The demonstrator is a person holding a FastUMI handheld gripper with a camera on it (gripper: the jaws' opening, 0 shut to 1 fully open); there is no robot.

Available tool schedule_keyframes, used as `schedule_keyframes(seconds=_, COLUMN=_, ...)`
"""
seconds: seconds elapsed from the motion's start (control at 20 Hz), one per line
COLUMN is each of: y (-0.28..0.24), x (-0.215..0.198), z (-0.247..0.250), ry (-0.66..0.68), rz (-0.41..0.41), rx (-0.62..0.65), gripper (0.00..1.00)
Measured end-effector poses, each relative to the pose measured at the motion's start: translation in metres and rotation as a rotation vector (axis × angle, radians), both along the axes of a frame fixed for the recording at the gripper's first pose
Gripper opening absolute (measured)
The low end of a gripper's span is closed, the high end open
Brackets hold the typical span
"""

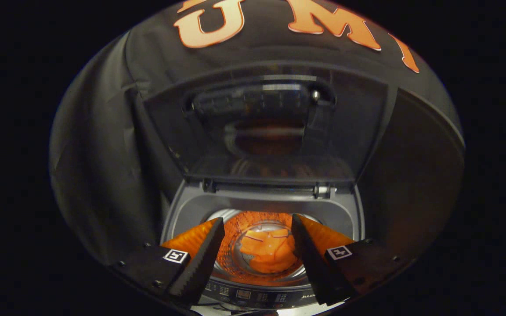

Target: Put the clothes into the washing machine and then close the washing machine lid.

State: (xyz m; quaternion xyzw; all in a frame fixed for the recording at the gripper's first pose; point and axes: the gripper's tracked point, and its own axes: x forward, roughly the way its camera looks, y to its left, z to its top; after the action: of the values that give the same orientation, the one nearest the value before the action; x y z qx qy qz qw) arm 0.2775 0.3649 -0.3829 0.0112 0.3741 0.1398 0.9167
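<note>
A top-loading washing machine (pixel 349 215) stands below me with its dark see-through lid (pixel 270 127) raised upright at the back. Inside the metal drum (pixel 231 259) lies an orange garment (pixel 268 252), crumpled at the bottom. My gripper (pixel 257 230) hovers above the drum mouth, open, with nothing between its fingers. The garment shows in the gap between the two fingers, well below them. The left finger (pixel 202 259) and the right finger (pixel 312 259) spread over the drum's two sides.
The machine's control panel (pixel 257 298) with buttons runs along its front edge, just under the fingers. Black cloth walls (pixel 103 153) close in to the left, right and behind the lid. The lid's hinge (pixel 266 188) lies along the back of the opening.
</note>
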Motion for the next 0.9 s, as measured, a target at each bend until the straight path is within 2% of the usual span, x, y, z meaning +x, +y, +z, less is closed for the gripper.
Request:
schedule_keyframes(seconds=0.35, y=0.008, x=0.036, z=0.118, ry=-0.195, rz=-0.019, rx=0.06, gripper=0.99)
schedule_keyframes(seconds=0.9, y=0.023, x=0.094, z=0.162, ry=-0.276, rz=-0.035, rx=0.075, gripper=0.99)
